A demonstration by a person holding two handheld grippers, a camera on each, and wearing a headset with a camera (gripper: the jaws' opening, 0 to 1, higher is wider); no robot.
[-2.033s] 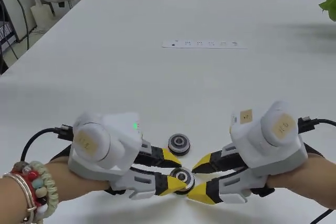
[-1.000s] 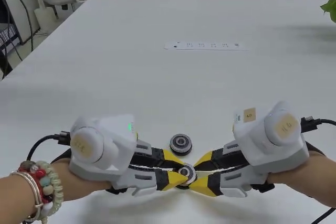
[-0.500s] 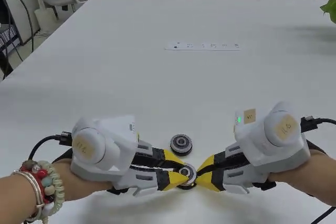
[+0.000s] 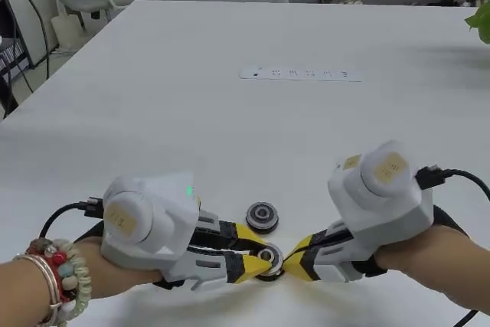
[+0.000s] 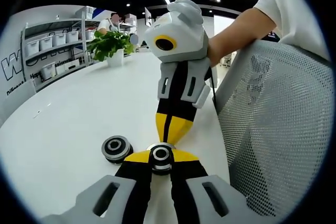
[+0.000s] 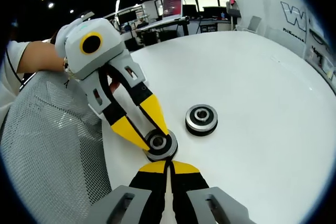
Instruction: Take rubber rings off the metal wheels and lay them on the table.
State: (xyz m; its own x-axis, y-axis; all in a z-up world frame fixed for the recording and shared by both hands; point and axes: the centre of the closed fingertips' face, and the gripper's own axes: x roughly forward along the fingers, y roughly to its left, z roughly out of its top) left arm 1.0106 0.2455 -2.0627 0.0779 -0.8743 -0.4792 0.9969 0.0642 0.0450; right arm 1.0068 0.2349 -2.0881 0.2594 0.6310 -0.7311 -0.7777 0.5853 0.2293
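Wheel between left claw tips, closed right claw at its rim

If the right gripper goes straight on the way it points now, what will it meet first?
The metal wheel held in the left gripper. It lies directly before the shut tips of the right gripper, very close, perhaps already touching.

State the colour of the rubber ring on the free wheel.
Black. The rubber ring shows best in the right gripper view.

L tongs yel/blk, table wht
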